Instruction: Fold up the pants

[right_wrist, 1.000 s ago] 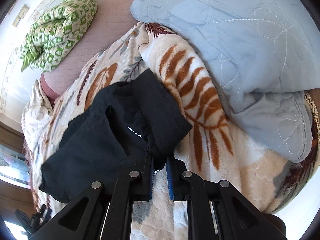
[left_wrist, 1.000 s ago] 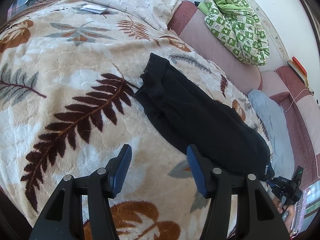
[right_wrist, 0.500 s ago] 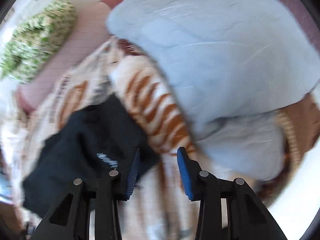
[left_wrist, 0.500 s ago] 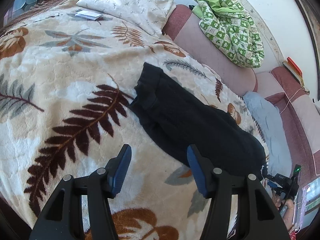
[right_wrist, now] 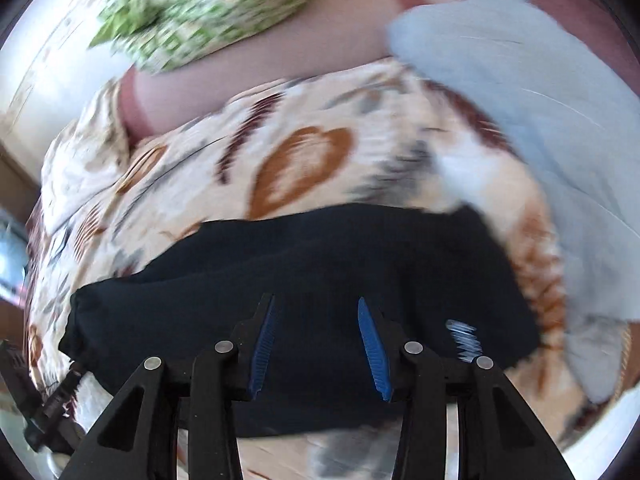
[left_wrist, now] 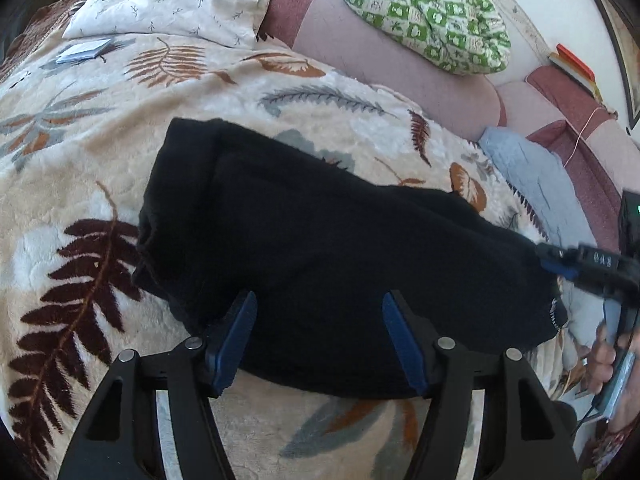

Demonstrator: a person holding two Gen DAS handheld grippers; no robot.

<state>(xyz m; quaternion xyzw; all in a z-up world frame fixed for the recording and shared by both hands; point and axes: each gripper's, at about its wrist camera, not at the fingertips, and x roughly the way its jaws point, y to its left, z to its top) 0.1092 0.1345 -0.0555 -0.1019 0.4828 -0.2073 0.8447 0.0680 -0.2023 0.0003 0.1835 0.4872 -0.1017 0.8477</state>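
Black pants [left_wrist: 328,240] lie flat on a leaf-print blanket [left_wrist: 80,168], folded lengthwise, waistband to the left. My left gripper [left_wrist: 318,312] is open and empty, hovering over the near long edge of the pants. My right gripper [right_wrist: 316,312] is open and empty above the pants [right_wrist: 320,264] at their other end; this view is motion-blurred. The right gripper also shows at the right edge of the left wrist view [left_wrist: 560,264], beside the pants' cuff end.
A light blue quilt [left_wrist: 532,184] lies just past the cuff end. A green patterned blanket [left_wrist: 432,12] rests on the pink headboard [left_wrist: 392,60]. A white pillow [left_wrist: 176,0] and a small booklet [left_wrist: 84,50] lie at the far left.
The right gripper opened, let go of the pants cuff and swung over the pants. The left gripper moved forward, from the bare blanket to over the pants' near edge.
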